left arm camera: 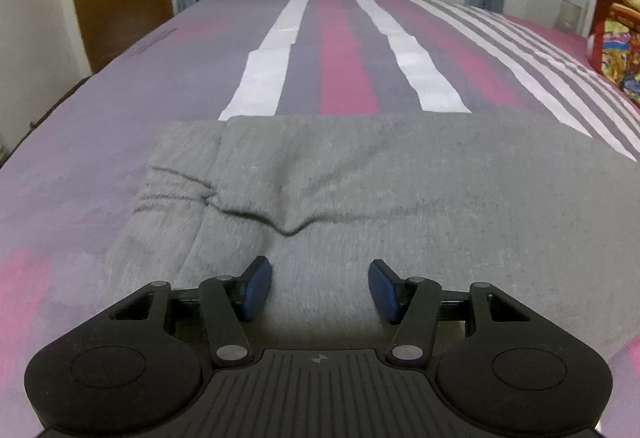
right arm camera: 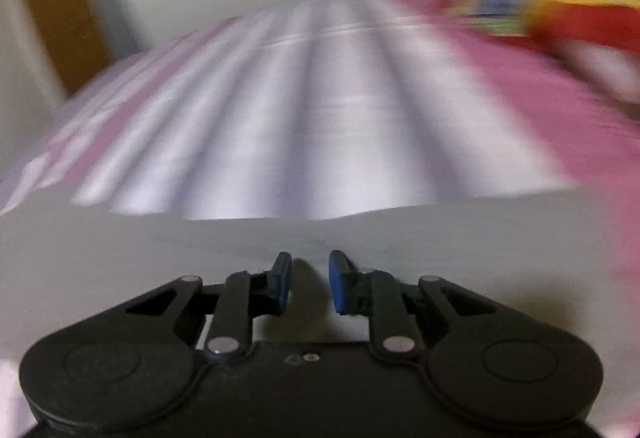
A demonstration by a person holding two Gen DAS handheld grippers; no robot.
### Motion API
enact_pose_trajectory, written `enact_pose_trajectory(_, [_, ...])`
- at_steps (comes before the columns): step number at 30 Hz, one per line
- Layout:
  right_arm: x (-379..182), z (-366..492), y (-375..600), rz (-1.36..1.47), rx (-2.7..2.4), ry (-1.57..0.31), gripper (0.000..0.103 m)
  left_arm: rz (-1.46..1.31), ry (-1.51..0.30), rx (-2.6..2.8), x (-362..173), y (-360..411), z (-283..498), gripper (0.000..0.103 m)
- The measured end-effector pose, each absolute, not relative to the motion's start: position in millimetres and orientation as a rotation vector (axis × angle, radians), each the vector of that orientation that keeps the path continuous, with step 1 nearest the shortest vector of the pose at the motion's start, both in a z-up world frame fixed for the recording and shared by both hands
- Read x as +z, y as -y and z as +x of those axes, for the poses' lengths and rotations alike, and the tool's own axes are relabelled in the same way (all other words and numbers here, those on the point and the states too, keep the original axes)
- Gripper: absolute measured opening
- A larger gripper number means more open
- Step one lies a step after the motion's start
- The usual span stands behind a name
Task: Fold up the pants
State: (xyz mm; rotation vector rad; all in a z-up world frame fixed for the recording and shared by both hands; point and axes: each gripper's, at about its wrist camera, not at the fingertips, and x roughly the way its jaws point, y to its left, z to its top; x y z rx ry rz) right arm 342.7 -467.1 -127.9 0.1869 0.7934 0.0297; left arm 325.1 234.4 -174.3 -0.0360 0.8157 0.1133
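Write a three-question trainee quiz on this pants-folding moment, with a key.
1. True or false: the left tongs are shut on the grey pants.
2. Which tongs stand wider apart: A left, B right?
3. Fill in: the pants lie on a striped ____.

Key: 1 false, they are open with cloth below them; 2 A; 3 bedsheet.

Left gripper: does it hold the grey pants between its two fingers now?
No. The left gripper is open, its blue pads spread wide apart above the grey pants, and no cloth is pinched between them.
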Motion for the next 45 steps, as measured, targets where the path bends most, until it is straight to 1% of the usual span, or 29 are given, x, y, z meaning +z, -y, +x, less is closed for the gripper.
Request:
enact_pose_trajectory(2, [-125, 337, 497, 0.177, -0.098, -0.811, 0.008, -0.052, -0.827, 0.130, -168, -234, 323, 0.056])
enact_pose_trajectory(3, [-120, 332, 509, 0.175, -0.168, -0.805, 0.008, -0.060, -0.824, 0.138, -163, -231, 320, 0.059])
enact_pose_trajectory(4, [-112, 324, 520, 0.231, -0.194, -0.795, 0.014, -0.063, -0.815, 0.135, -161, -230, 318, 0.076])
enact_pose_trajectory(5, [-104, 314, 523, 0.269, -0.195, -0.764, 0.032, -0.061, -0.796, 0.126, -158, -225, 316, 0.092])
enact_pose_trajectory(6, [-94, 301, 520, 0.274, -0.159, -0.706, 0.033, -0.048, -0.781, 0.127, -157, -221, 309, 0.095])
enact_pose_trajectory(9, [-85, 277, 508, 0.230, -0.112, -0.632, 0.031, -0.015, -0.825, 0.119, -165, -213, 296, 0.095])
enact_pose_trajectory(10, [-87, 269, 511, 0.242, -0.135, -0.623, 0.030, -0.025, -0.815, 0.130, -167, -213, 288, 0.095])
enact_pose_trajectory(11, [-88, 261, 520, 0.282, -0.168, -0.618, 0.030, -0.047, -0.807, 0.135, -166, -214, 282, 0.095])
enact_pose_trajectory(14, [-100, 223, 555, 0.577, -0.206, -0.545, 0.029, -0.125, -0.796, 0.154, -166, -221, 267, 0.095])
enact_pose_trajectory(16, [-110, 202, 568, 0.720, -0.198, -0.534, 0.027, -0.173, -0.818, 0.175, -173, -225, 265, 0.096])
enact_pose_trajectory(19, [-126, 182, 572, 0.850, -0.179, -0.550, 0.027, -0.341, -0.820, 0.195, -190, -240, 266, 0.098])
enact_pose_trajectory(20, [-132, 179, 573, 0.895, -0.172, -0.556, 0.027, -0.346, -0.813, 0.198, -192, -240, 266, 0.099])
enact_pose_trajectory(21, [-137, 177, 573, 0.929, -0.160, -0.564, 0.032, -0.333, -0.811, 0.205, -194, -237, 266, 0.099])
enact_pose_trajectory(23, [-151, 179, 574, 0.986, -0.162, -0.595, 0.033, -0.323, -0.813, 0.220, -197, -232, 265, 0.100])
enact_pose_trajectory(26, [-167, 191, 575, 1.075, -0.121, -0.572, 0.033, -0.328, -0.816, 0.229, -199, -231, 265, 0.102])
enact_pose_trajectory(28, [-171, 202, 573, 1.086, -0.123, -0.554, 0.030, -0.331, -0.815, 0.235, -201, -229, 266, 0.103])
enact_pose_trajectory(30, [-164, 212, 569, 1.044, -0.155, -0.540, 0.017, -0.329, -0.814, 0.243, -202, -228, 266, 0.103])
enact_pose_trajectory(33, [-121, 214, 547, 0.838, -0.079, -0.411, 0.015, -0.328, -0.815, 0.245, -202, -227, 274, 0.103])
enact_pose_trajectory(35, [-97, 204, 538, 0.790, -0.016, -0.308, 0.015, -0.328, -0.813, 0.245, -201, -227, 271, 0.103])
enact_pose_trajectory(37, [-88, 192, 535, 0.759, -0.007, -0.238, 0.015, -0.329, -0.811, 0.245, -202, -228, 270, 0.103])
enact_pose_trajectory(39, [-105, 190, 541, 0.740, -0.068, -0.268, 0.015, -0.330, -0.812, 0.242, -202, -227, 271, 0.103])
enact_pose_trajectory(42, [-167, 210, 562, 0.856, -0.194, -0.557, 0.014, -0.327, -0.814, 0.239, -202, -228, 271, 0.103])
enact_pose_trajectory(45, [-167, 204, 558, 0.830, -0.181, -0.520, 0.015, -0.329, -0.804, 0.237, -203, -229, 270, 0.103])
